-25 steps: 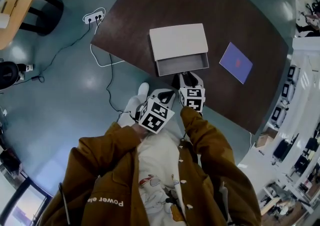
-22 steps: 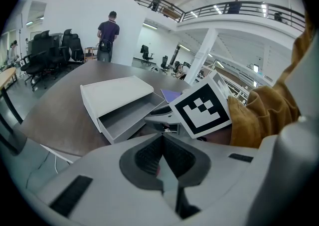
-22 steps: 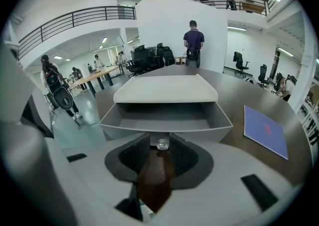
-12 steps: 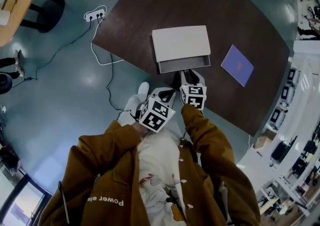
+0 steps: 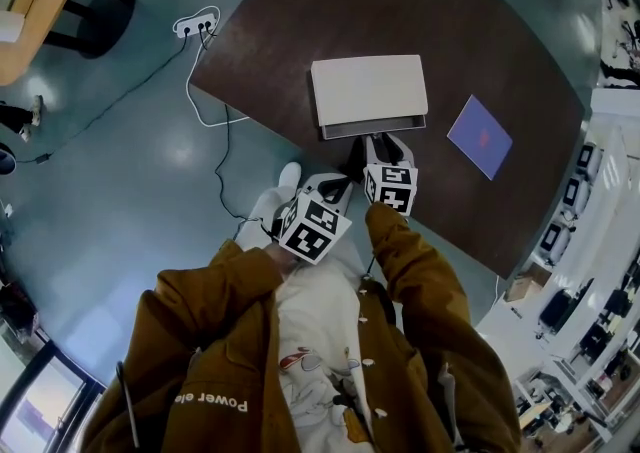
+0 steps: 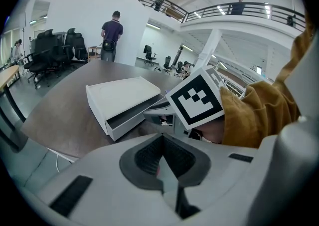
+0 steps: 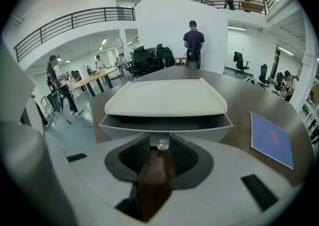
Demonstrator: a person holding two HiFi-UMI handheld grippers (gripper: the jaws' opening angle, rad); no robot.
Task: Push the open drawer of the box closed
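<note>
A white box (image 5: 368, 88) lies on the dark brown table (image 5: 450, 21), and its drawer (image 5: 372, 127) sticks out only a little toward me. In the right gripper view the drawer front (image 7: 167, 127) fills the middle. Its small clear knob (image 7: 163, 144) sits in the narrow gap between my jaw tips. My right gripper (image 5: 377, 142) is slightly open and pressed up against the drawer front. My left gripper (image 5: 335, 185) is held back near my body at the table's edge, shut and empty (image 6: 160, 137). It looks at the box (image 6: 124, 98) from the side.
A purple sheet (image 5: 480, 136) lies on the table right of the box. A power strip (image 5: 196, 23) and its cable (image 5: 215, 126) lie on the floor left of the table. A wooden table (image 5: 40, 1) stands far left. A person (image 7: 193, 39) stands beyond the table.
The drawer has slid further into the box, from well open to nearly in. My right gripper has moved forward with it. The left gripper has stayed where it was.
</note>
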